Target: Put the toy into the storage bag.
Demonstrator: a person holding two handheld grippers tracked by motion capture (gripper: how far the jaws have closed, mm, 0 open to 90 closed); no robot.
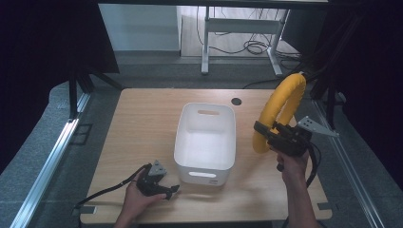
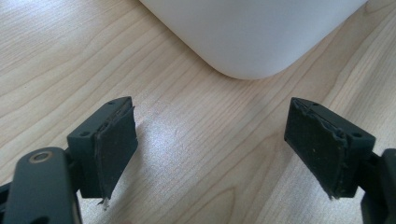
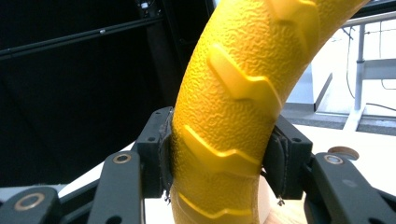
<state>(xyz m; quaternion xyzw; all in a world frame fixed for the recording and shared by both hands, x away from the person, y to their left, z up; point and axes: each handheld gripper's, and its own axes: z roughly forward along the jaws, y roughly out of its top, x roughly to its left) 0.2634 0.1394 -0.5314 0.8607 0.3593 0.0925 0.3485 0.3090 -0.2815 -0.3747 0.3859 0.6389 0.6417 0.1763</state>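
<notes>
The right gripper (image 1: 262, 129) is clamped on a yellow ring (image 1: 280, 110), a thick curved tube held upright above the right part of the table (image 1: 138, 123), just beside the right wall of a white bin (image 1: 205, 142). In the high view the ring looks smooth and plain, an arc rising from the jaws toward the table's far right corner. The right gripper view brings out what the high view cannot: the ring's (image 3: 233, 107) skin is finely wrinkled, like pebbled rubber or foam, and raised chevron ridges like a tyre tread run along it. There the two black pads (image 3: 164, 154) press on either side of the tube, their worn edges frayed.

The bin is a rounded rectangular tub of matte white plastic with slot handles cut into its near and far walls; it sits on the middle of the table, its near wall close to the near edge. The tabletop is pale wood-grain laminate with rounded corners and a dark round cable port near the far edge.

The left gripper (image 1: 172, 191) rests low over the table by the near edge, just beside the bin's near left corner, a black cable trailing off to the left. The left gripper view shows its jaws spread wide with nothing between them, bare wood grain below, the flat dark pads (image 2: 116, 140) ragged at the rims, and the bin's (image 2: 252, 32) smooth rounded corner just ahead, not touching either jaw.
</notes>
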